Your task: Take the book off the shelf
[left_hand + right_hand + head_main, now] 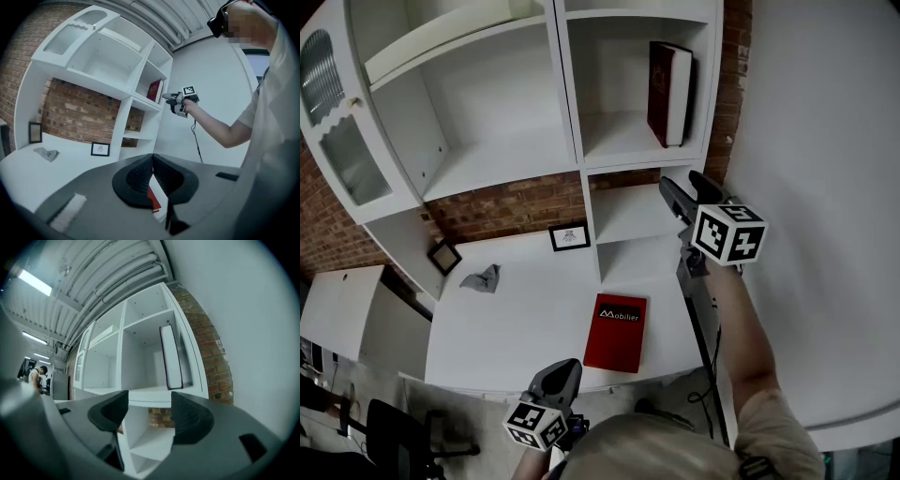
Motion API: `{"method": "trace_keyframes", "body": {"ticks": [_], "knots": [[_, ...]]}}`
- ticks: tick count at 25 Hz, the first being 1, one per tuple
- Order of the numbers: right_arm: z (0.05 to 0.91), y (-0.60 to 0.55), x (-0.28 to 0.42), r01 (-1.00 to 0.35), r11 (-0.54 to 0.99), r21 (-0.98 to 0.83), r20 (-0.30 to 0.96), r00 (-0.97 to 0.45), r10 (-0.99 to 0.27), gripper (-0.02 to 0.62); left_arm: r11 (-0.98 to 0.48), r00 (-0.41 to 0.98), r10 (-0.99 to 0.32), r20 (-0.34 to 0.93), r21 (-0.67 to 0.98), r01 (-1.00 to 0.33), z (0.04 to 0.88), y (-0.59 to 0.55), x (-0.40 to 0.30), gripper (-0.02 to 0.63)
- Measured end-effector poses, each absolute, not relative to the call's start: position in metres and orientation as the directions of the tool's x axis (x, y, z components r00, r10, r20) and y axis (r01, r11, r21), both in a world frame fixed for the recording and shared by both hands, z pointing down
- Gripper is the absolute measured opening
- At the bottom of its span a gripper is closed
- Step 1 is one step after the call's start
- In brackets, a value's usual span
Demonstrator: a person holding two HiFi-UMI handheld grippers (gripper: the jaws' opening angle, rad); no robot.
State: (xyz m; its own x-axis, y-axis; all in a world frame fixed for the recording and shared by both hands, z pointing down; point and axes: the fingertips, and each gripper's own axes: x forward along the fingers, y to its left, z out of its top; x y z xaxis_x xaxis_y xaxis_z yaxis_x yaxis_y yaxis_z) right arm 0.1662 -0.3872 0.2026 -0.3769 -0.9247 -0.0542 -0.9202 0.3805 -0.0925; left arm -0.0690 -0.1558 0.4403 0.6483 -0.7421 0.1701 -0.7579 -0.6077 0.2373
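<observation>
The right gripper is hovering open and empty before the shelf, just below the cubby where the book is standing upright; the left gripper is hanging closed, empty. The reach looks to be the step in hand, calling next for rising to straddle the book.

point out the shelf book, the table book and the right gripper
shelf book (pixel 661 89): head view, dark cover
table book (pixel 616 335): head view, cover's middle
right gripper (pixel 150 398): right gripper view, between the fingertips
</observation>
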Motion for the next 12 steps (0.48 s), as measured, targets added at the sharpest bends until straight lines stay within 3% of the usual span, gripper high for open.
{"method": "trace_keyframes", "body": {"ticks": [12], "knots": [[0.149, -0.493, 0.191, -0.971, 0.217, 0.103, -0.013, -0.219, -0.976, 0.265, -0.565, 0.616, -0.762, 0.200, 0.259, -0.783, 0.449, -0.170, -0.054, 0.005]]}}
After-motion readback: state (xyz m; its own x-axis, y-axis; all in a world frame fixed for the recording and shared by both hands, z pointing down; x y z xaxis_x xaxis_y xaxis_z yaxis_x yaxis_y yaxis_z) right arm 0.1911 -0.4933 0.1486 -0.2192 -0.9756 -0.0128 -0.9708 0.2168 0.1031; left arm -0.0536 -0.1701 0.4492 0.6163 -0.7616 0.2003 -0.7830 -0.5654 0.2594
